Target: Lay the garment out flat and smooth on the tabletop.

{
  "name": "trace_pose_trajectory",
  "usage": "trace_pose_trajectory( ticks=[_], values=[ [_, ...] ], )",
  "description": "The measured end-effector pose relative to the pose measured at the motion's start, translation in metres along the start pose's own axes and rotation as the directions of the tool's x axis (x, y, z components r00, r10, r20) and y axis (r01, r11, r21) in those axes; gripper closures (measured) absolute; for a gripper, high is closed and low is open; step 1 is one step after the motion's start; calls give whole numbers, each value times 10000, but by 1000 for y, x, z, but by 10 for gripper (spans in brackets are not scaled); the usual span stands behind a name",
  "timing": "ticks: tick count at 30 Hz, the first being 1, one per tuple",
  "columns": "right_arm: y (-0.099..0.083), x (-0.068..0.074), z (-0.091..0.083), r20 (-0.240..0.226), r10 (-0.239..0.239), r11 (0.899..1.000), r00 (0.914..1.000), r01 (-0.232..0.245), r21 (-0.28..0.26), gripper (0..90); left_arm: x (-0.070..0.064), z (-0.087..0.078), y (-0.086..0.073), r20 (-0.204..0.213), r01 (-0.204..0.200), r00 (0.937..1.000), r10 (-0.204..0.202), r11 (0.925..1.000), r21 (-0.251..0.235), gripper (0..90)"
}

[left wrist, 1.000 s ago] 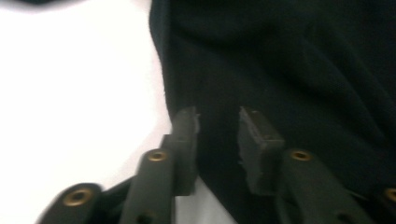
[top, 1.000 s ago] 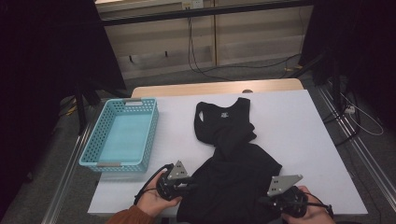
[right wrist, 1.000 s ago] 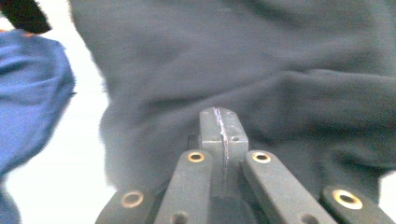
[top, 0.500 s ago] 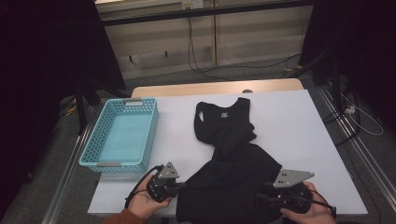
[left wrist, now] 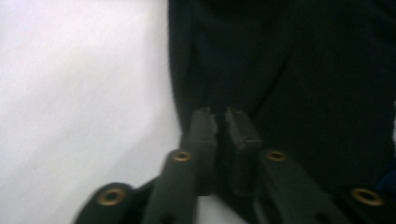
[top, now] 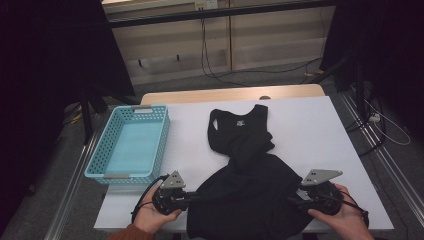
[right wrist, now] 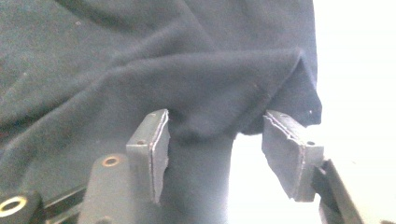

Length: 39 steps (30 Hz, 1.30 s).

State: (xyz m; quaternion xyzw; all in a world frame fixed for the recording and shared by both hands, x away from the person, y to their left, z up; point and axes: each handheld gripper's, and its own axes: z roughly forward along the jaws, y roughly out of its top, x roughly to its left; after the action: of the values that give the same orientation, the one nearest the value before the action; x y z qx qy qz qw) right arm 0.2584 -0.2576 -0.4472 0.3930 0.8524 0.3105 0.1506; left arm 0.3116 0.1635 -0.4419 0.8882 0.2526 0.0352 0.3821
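Left gripper (left wrist: 219,116) pinches black tank top (top: 250,170); right gripper (right wrist: 215,135) gapes

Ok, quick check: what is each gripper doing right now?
Left gripper: shut on the black top, at its edge.
Right gripper: open, jaws on either side of a fold of the top's hem.

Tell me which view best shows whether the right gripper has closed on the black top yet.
The right gripper view: the right gripper has its jaws wide apart, a fold of the black top hanging between them, unclamped. The high view shows that gripper at the garment's edge, jaws too small to judge. The left gripper view shows only garment fabric.
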Motion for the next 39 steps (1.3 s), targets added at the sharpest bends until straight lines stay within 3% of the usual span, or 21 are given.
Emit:
trace_pose_trajectory(
  ticks=[2,4,5,6,8,12,16,20,23,25,28,31,35,37,39],
  values=[
    [-2,-2,1,-251,36,10000,9997,-36,26,403,-2,4,2,-7,-112,9999,112,9999,70,720],
    [0,1,4,-319,-110,9998,9994,115,154,450,-5,10,3,-61,-295,9995,296,9995,138,647],
    [0,4,7,-289,-188,9996,9994,194,217,495,-6,13,4,-123,-427,9990,430,9987,265,627],
    [1,4,6,-352,-216,9995,9991,224,202,646,-7,17,4,-155,-503,9986,509,9980,390,604],
    [0,6,3,-246,-274,9994,9993,279,225,796,-9,20,5,-270,-716,9970,728,9964,444,577],
    [-6,6,-5,-195,-324,9991,9993,329,260,871,-8,20,5,-585,-843,9945,870,9953,475,583],
    [-15,5,-15,154,-657,9968,9977,649,460,876,-6,21,5,-600,-720,9954,746,9964,440,582],
    [-24,6,-24,-37,-696,9963,9976,697,510,864,-4,20,6,-535,-645,9963,671,9967,494,578],
    [-23,9,-28,-332,-836,9962,9959,843,211,717,-3,20,6,-407,-612,9972,632,9969,491,567],
    [-21,9,-30,-200,-798,9967,9966,795,-164,577,-3,20,7,-399,-622,9971,640,9970,466,548],
    [-15,5,-34,12,-450,9942,9990,449,-979,485,-3,20,7,-459,-696,9964,717,9966,439,516],
    [-5,1,-34,50,-292,9892,9996,296,-1437,475,-3,19,9,-490,-794,9955,805,9965,249,492],
    [10,1,-31,179,-240,9821,9996,269,-1867,533,-3,19,12,-499,-748,9960,745,9972,-30,506],
    [20,1,-30,158,-435,9780,9989,458,-2036,566,-3,20,12,-474,-805,9956,805,9968,31,517],
    [28,3,-24,-12,-709,9801,9975,694,-1858,607,-4,21,13,-424,-785,9960,786,9969,34,549]
  ],
)
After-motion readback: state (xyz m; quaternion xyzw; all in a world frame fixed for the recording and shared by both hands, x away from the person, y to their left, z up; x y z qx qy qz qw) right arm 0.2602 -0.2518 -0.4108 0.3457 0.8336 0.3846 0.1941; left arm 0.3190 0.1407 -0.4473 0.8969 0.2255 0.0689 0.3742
